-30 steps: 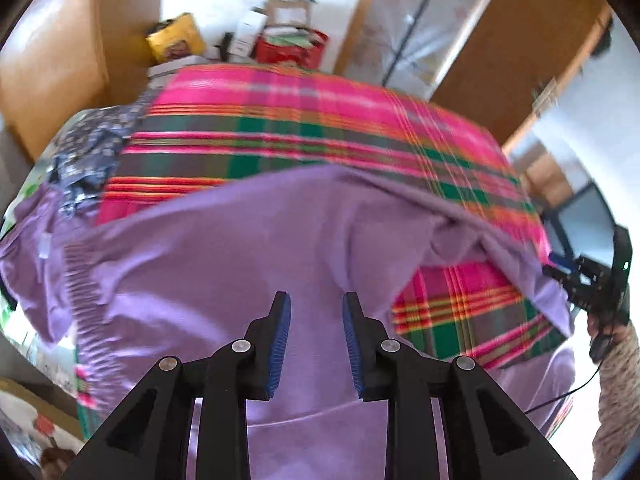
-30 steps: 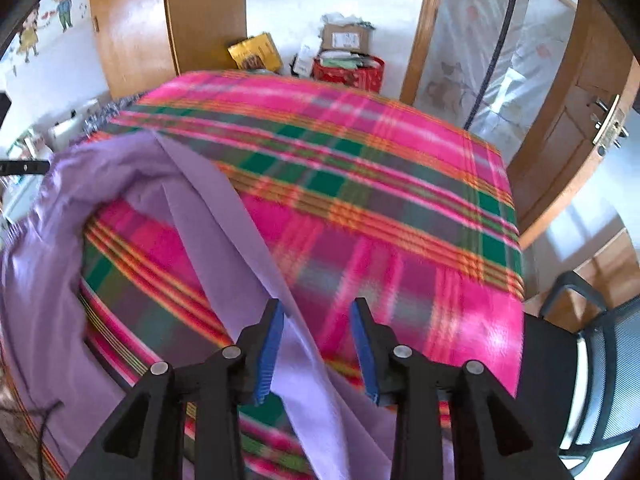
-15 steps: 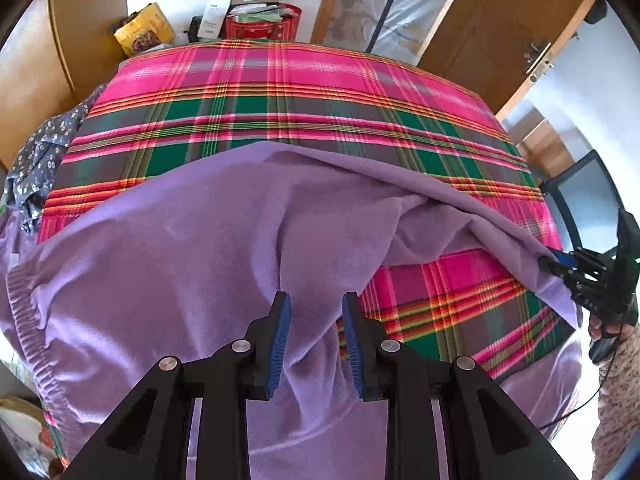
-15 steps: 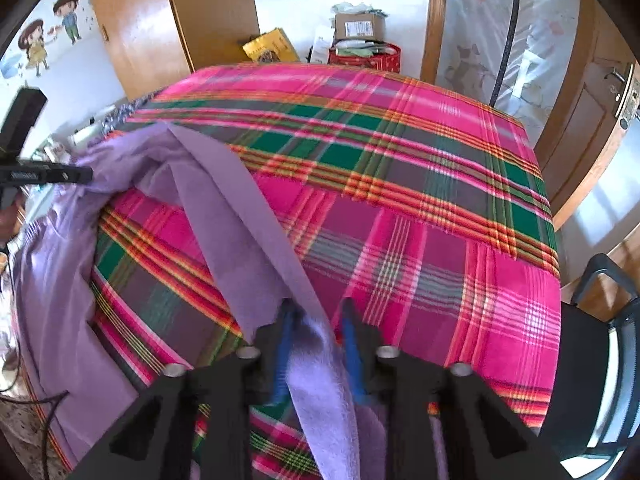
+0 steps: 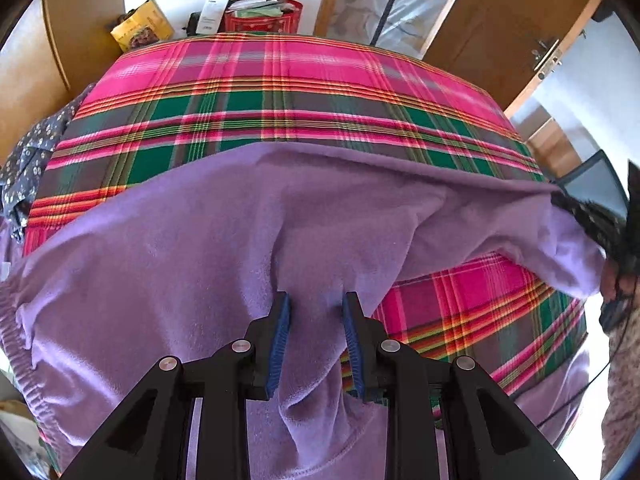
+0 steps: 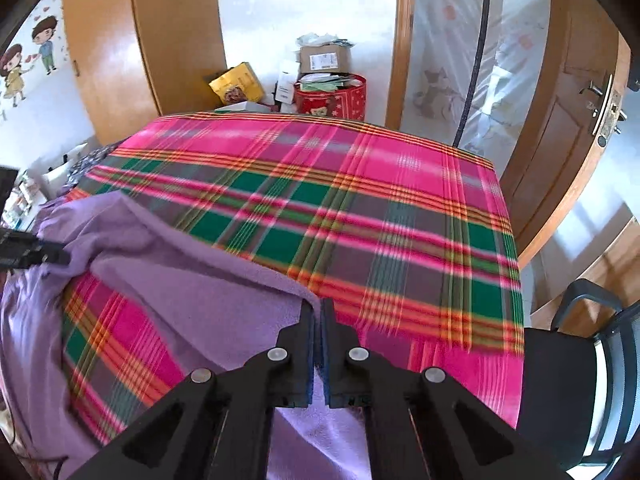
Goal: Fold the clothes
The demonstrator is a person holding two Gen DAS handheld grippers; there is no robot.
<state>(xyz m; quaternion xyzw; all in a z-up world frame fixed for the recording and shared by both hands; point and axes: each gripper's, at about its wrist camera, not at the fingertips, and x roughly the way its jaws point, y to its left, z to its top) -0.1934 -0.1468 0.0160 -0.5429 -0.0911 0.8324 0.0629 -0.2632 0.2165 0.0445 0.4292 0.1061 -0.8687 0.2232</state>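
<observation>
A purple fleece garment (image 5: pixel 200 248) lies spread over the near part of a table covered by a pink and green plaid cloth (image 5: pixel 280 92). My left gripper (image 5: pixel 316 304) is open, with a raised ridge of the fleece between its fingers. My right gripper (image 6: pixel 317 308) is shut on an edge of the purple garment (image 6: pixel 208 292) and holds it lifted above the plaid cloth (image 6: pixel 360 208). In the left wrist view the right gripper (image 5: pixel 592 216) shows at the far right, with the fleece draped from it.
A dark floral garment (image 5: pixel 28 160) lies at the table's left edge. Behind the table stand a red basket (image 6: pixel 332 96), cardboard boxes and a yellow bag (image 6: pixel 236 84). Wooden doors (image 6: pixel 560 140) flank the room. A black chair (image 6: pixel 592 360) stands at the right.
My right gripper has shut on the purple garment's edge and lifted it further over the plaid cloth. My left gripper has stayed open while moving forward onto the fleece.
</observation>
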